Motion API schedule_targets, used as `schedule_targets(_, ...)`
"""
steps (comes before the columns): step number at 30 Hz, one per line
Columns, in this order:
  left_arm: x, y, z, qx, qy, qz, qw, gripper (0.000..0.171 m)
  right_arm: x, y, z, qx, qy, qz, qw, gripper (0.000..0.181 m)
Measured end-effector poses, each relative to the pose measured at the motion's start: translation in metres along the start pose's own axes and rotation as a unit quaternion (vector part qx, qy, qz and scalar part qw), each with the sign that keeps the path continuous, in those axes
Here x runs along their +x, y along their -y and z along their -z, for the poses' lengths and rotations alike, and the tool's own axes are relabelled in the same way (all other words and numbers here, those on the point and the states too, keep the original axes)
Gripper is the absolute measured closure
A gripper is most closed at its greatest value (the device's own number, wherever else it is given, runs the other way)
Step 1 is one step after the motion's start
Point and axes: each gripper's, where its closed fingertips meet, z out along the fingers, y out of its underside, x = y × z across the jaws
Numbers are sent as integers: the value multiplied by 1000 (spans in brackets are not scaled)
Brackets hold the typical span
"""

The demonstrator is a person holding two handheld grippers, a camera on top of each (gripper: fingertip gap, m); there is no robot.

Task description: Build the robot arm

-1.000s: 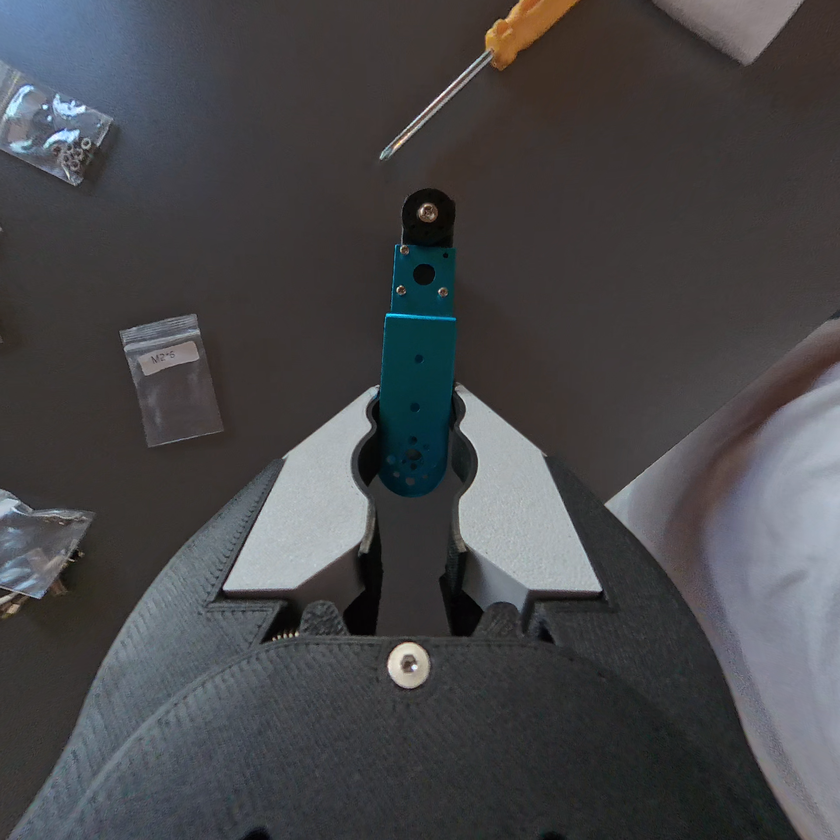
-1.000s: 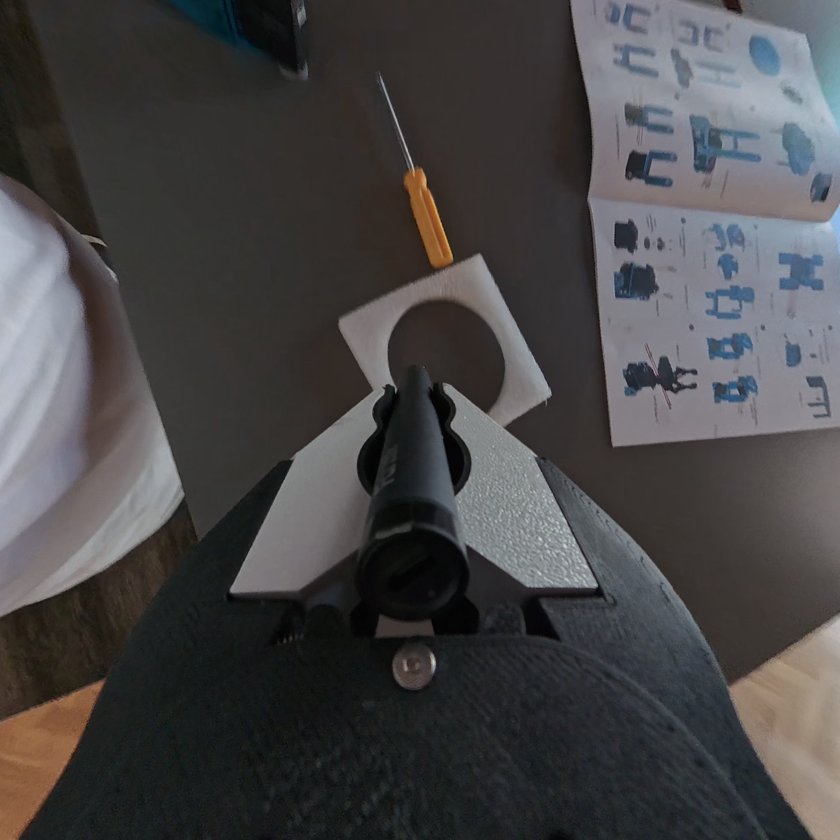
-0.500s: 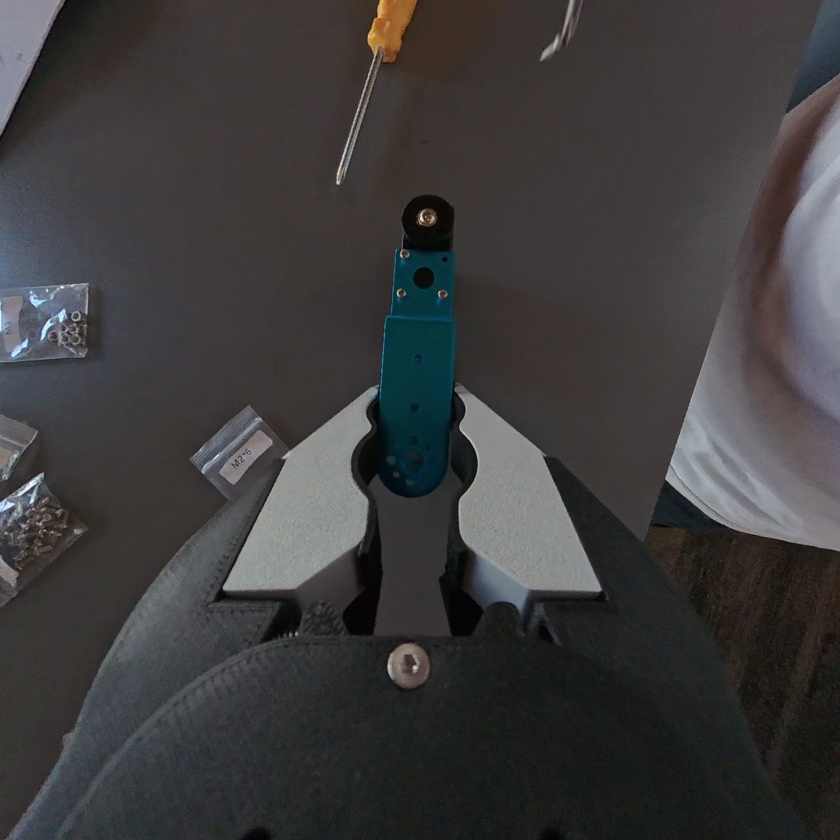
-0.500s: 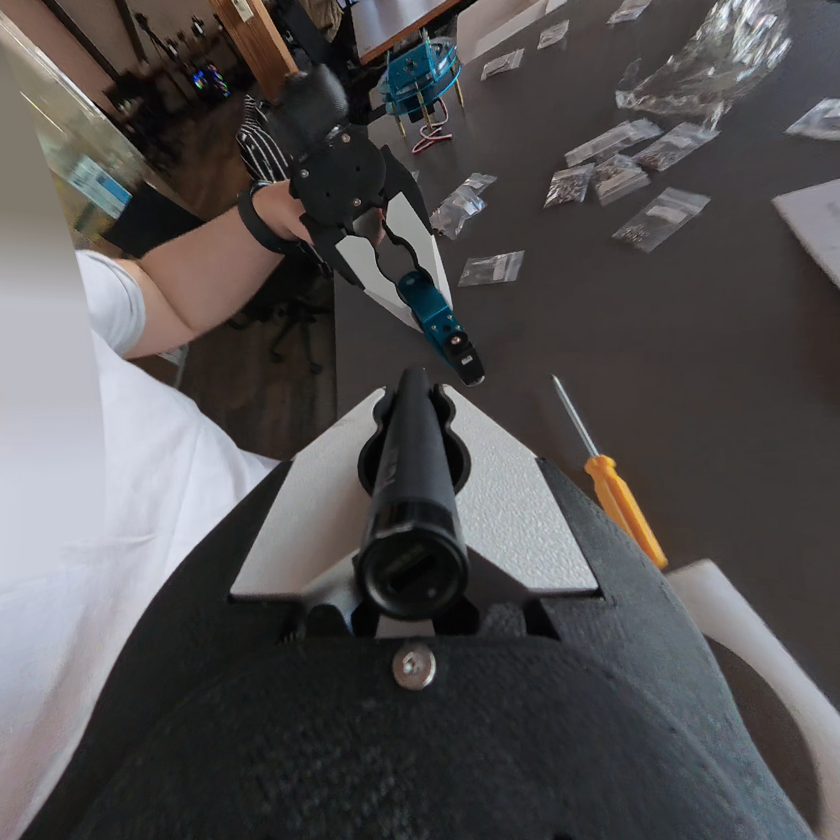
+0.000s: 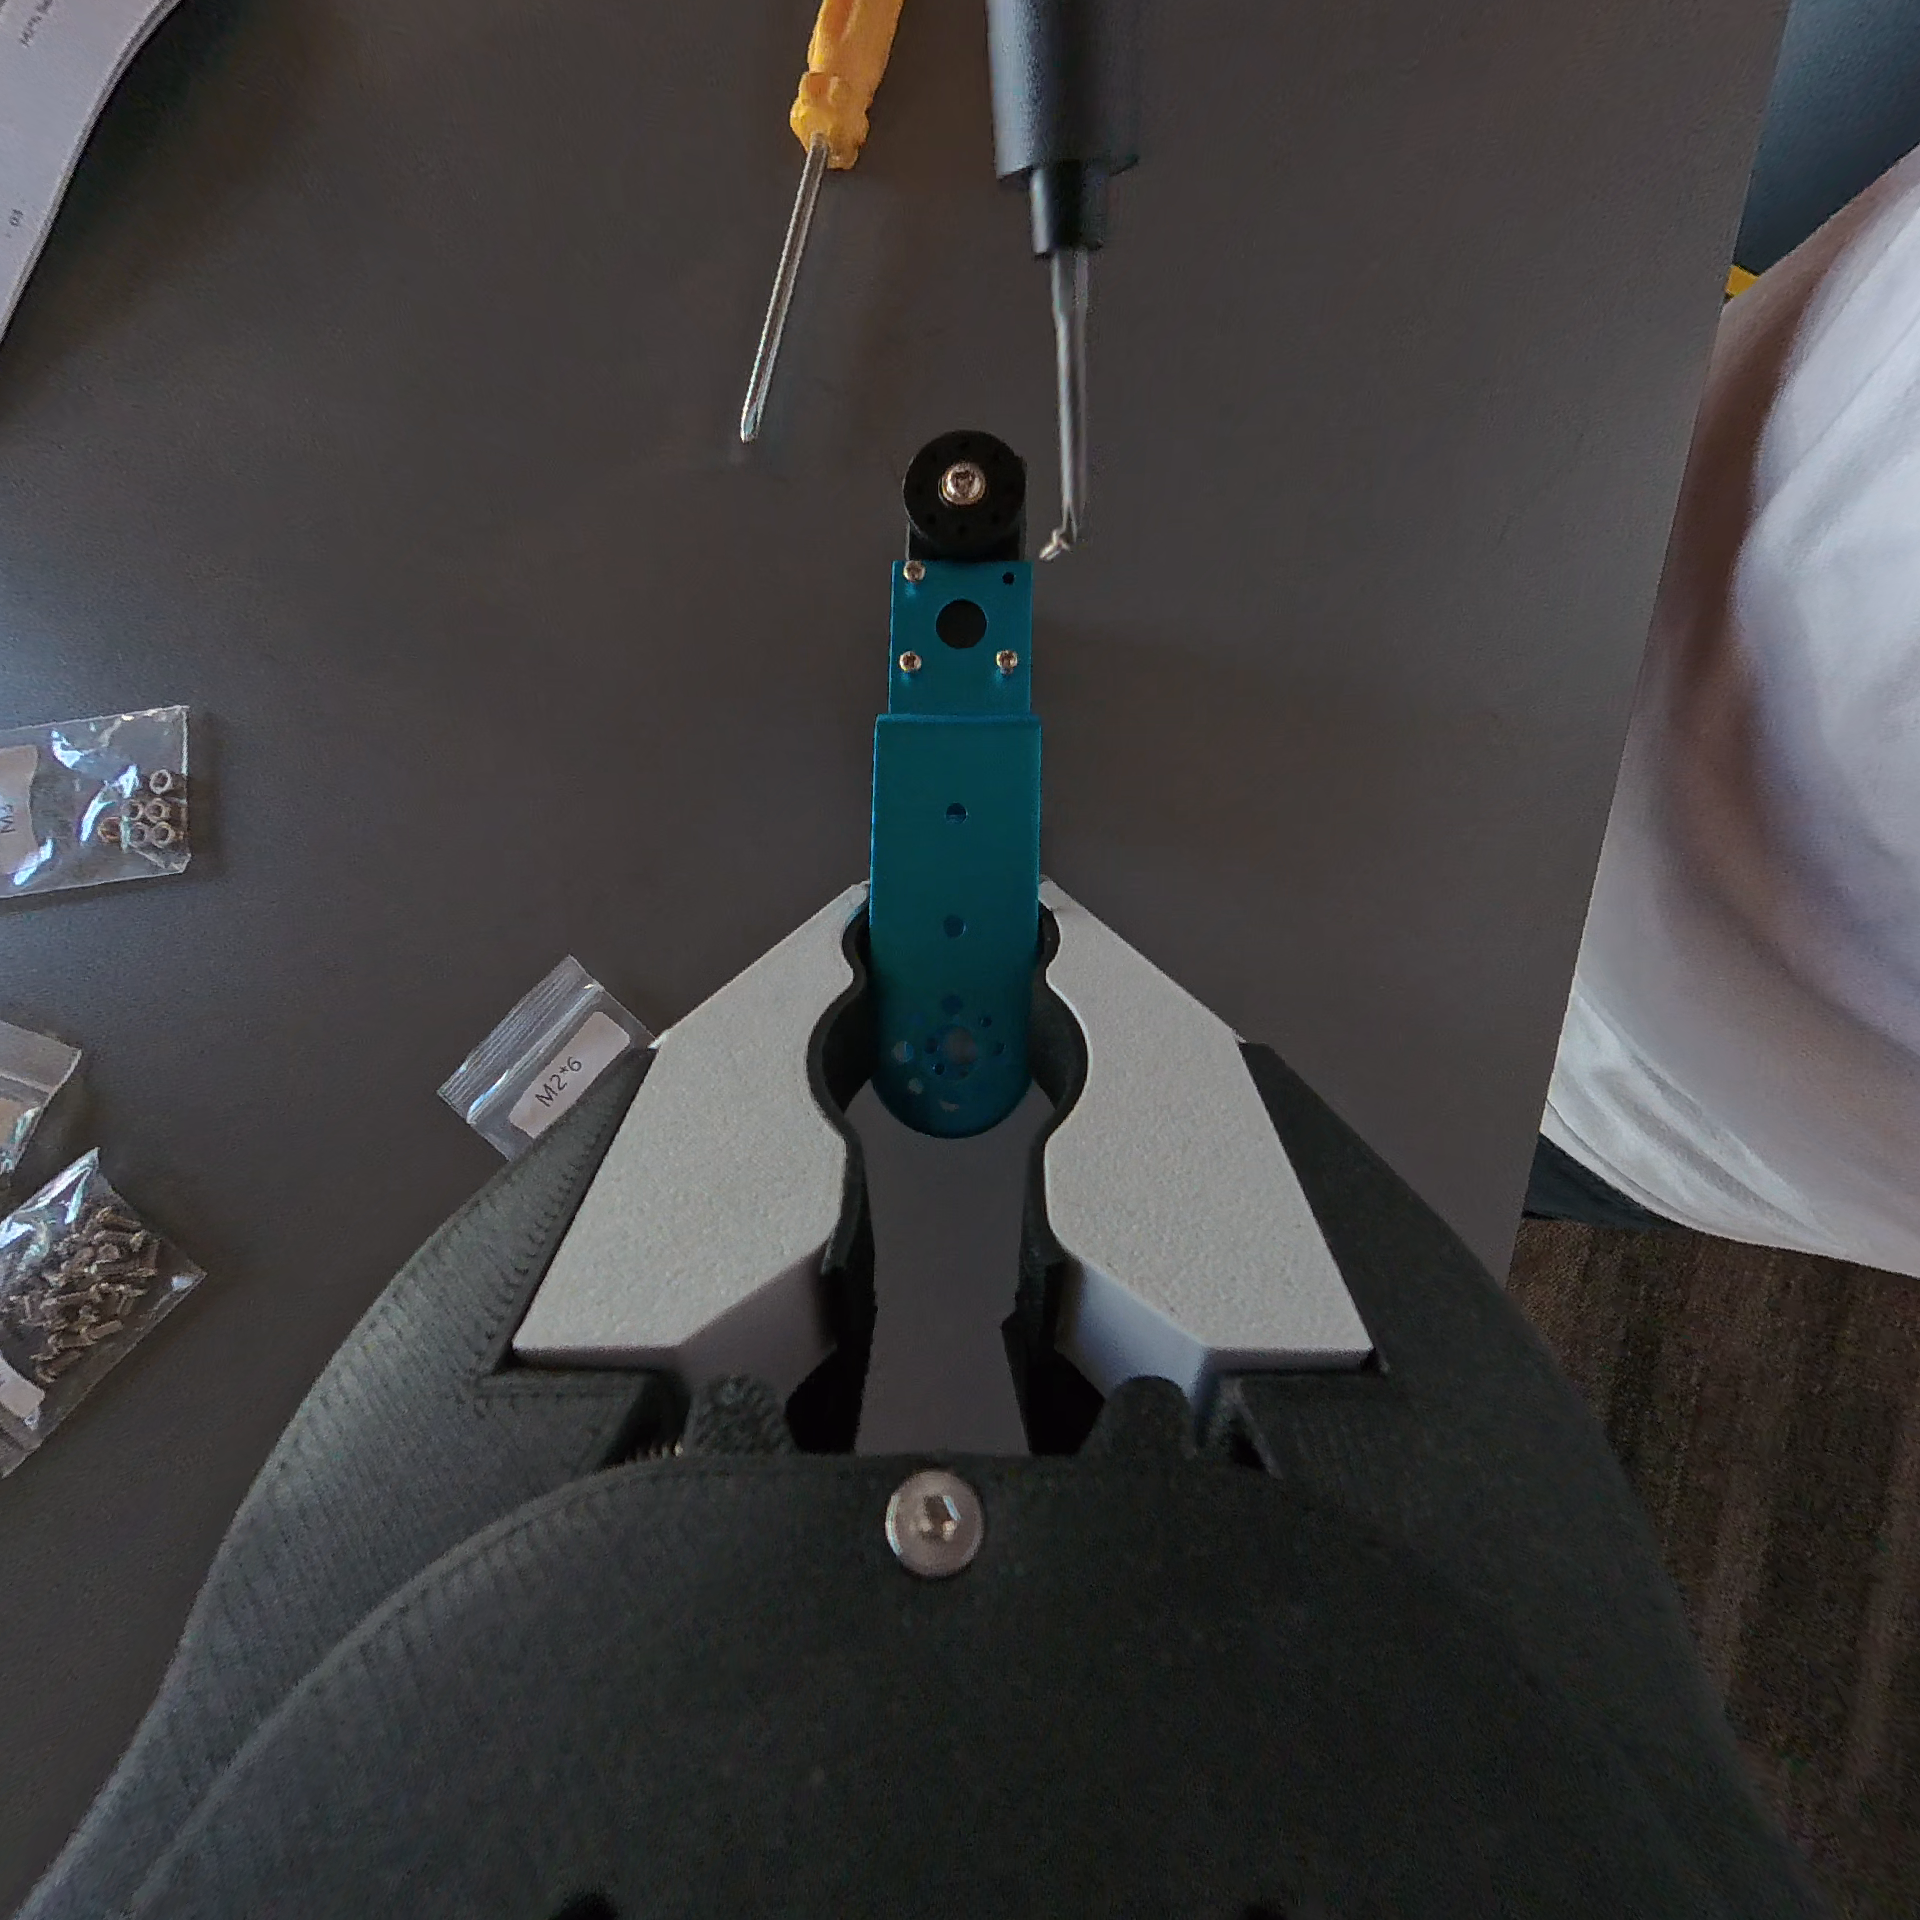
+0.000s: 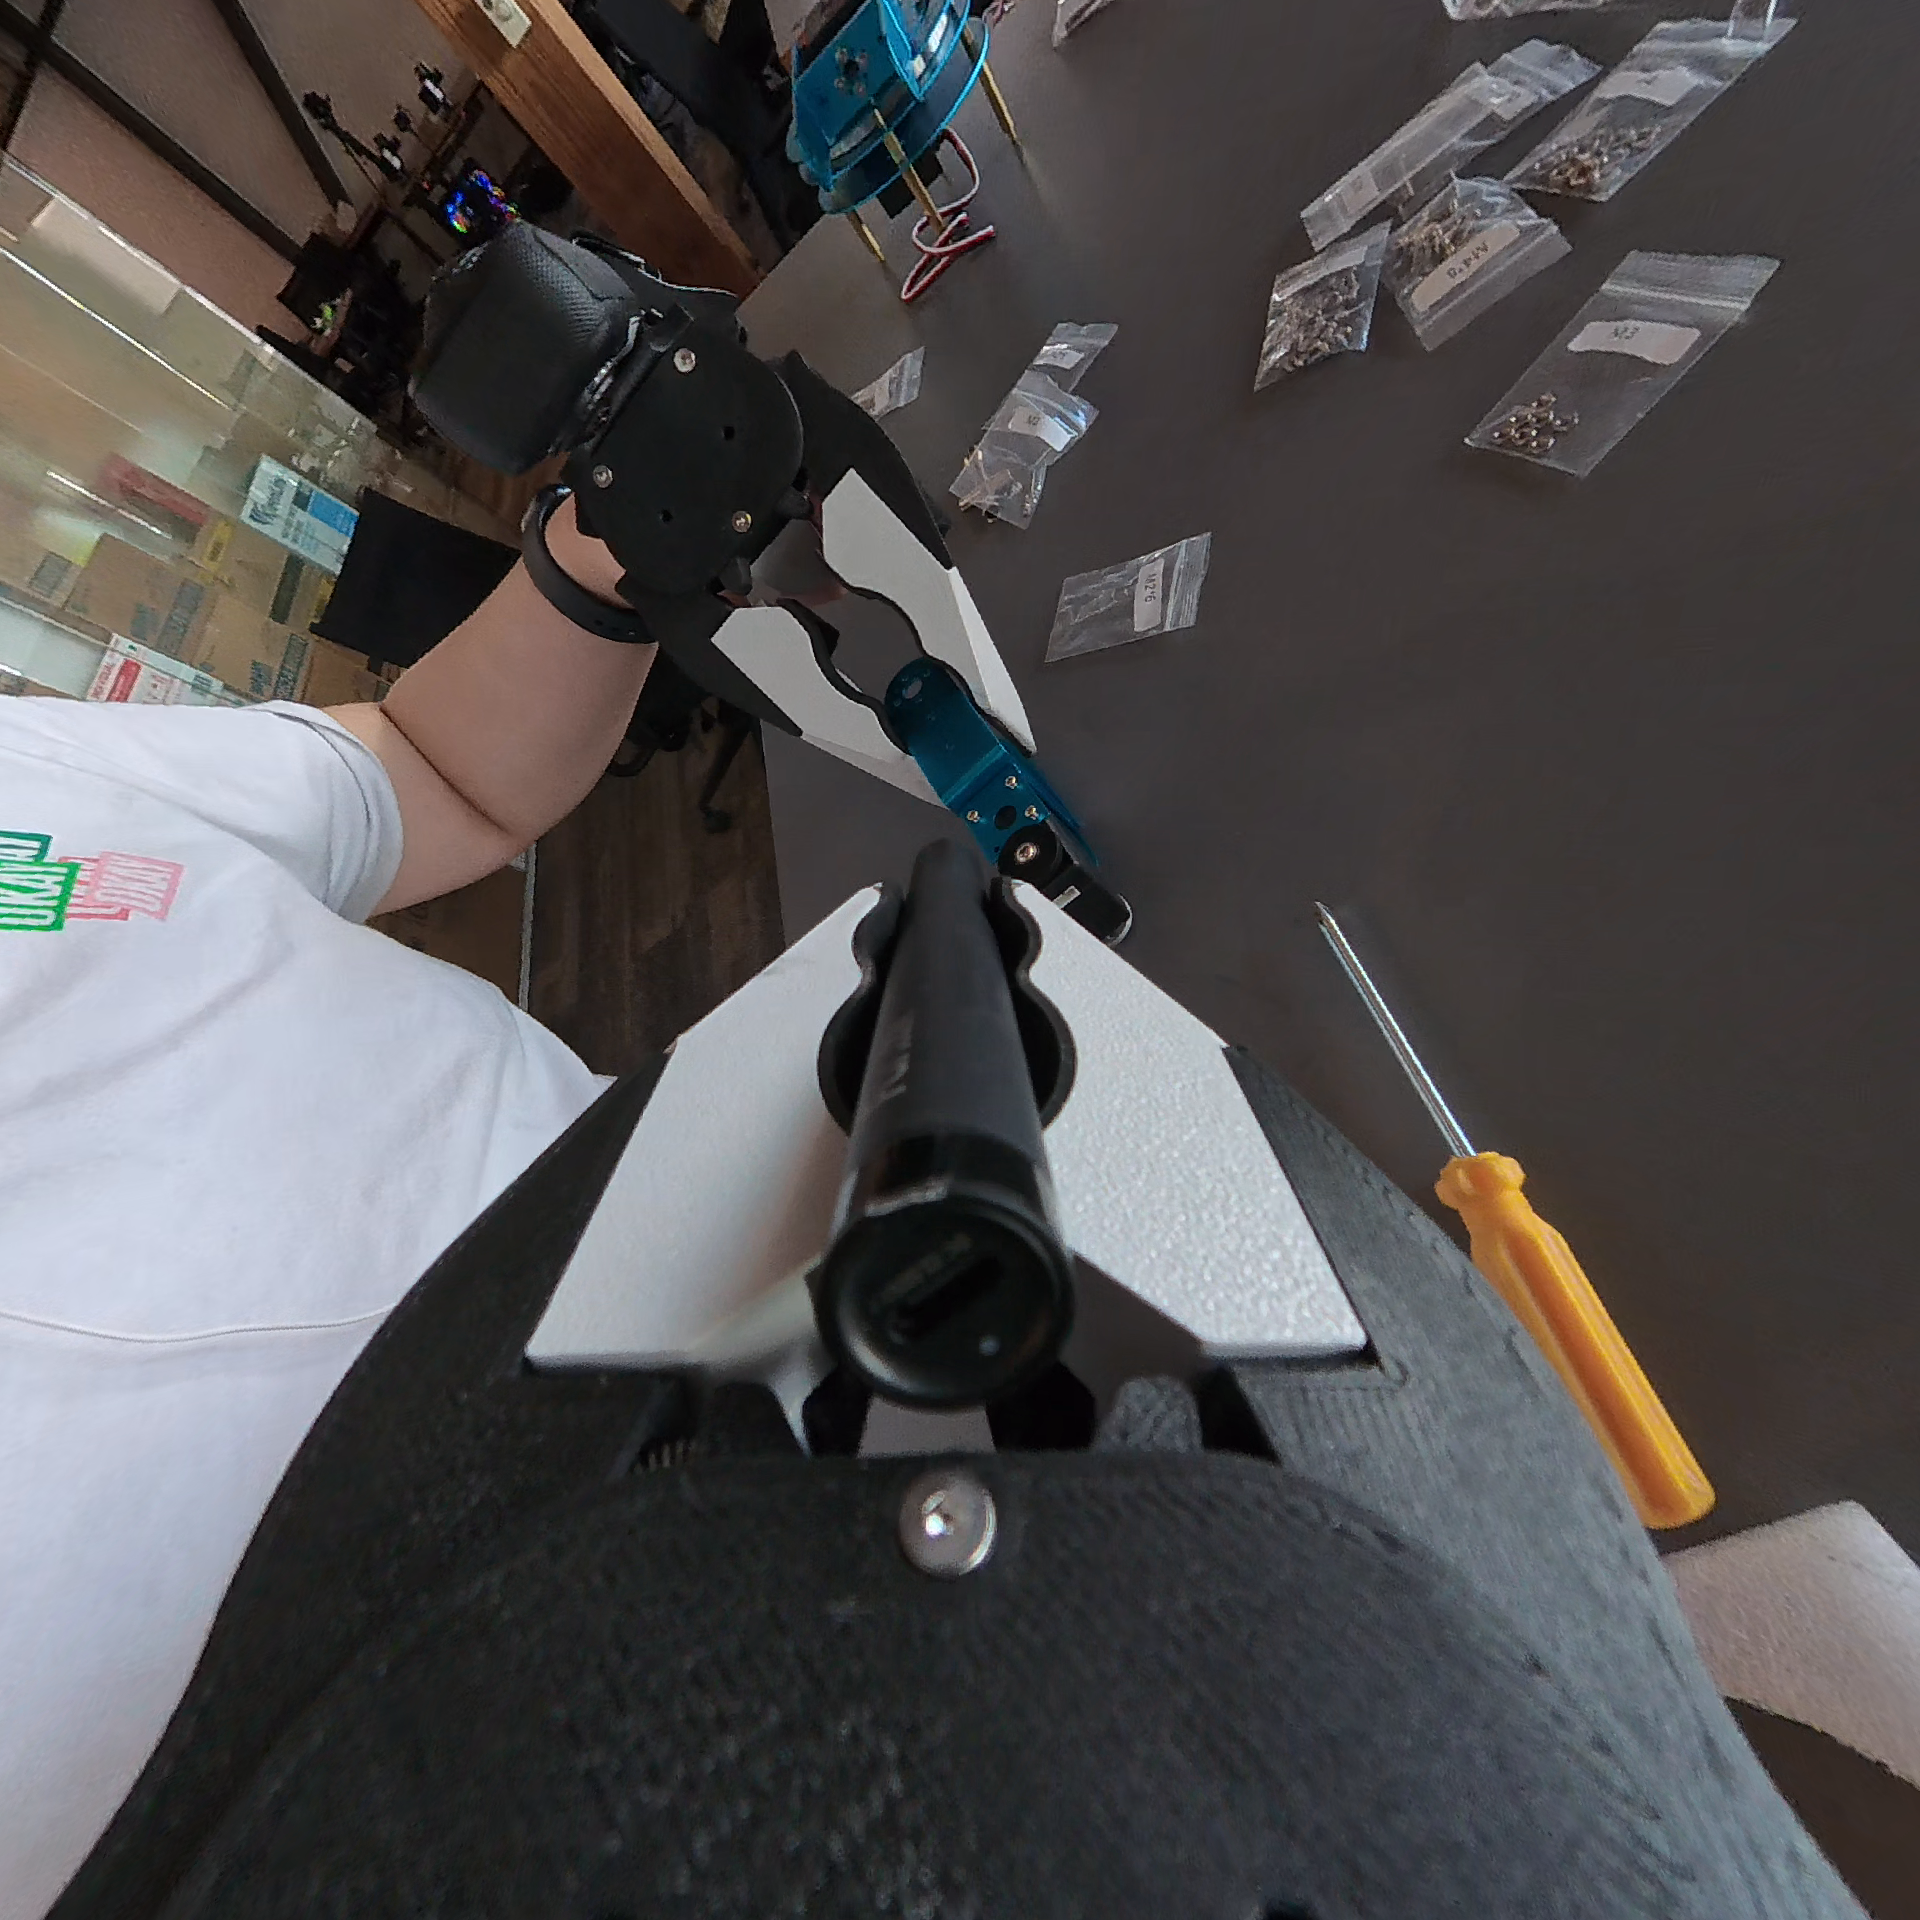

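left tongs (image 5: 956, 935) pinch blue bracket (image 5: 956, 831) over bench (image 5: 416, 520) | right tongs (image 6: 940, 914) clamp black driver (image 6: 935, 1091), bit tip beside bracket's black servo (image 5: 961, 499) | yellow screwdriver (image 5: 810, 187), labelled screw bags (image 5: 551, 1060) nearby

Left wrist cam: sits behind left gripper (image 5: 956, 904), looks steeply down, close to dark table (image 5: 1351, 520). Right wrist cam: behind right gripper (image 6: 940, 914), lower angle, faces across table toward left gripper (image 6: 925, 758) – room behind. Both catch blue bracket (image 5: 956, 831) (image 6: 961, 748), orange screwdriver (image 5: 821, 104) (image 6: 1558, 1320), black tool (image 5: 1060, 104) (image 6: 935, 1091), screw bags (image 5: 94, 800).
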Motion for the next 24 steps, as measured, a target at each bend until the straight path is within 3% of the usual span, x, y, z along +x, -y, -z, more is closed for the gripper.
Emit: schedule_targets(24, -1, 2, -2, 1, 7, 1, 1000, 148, 13, 0, 1, 5, 16, -48, 999, 163)
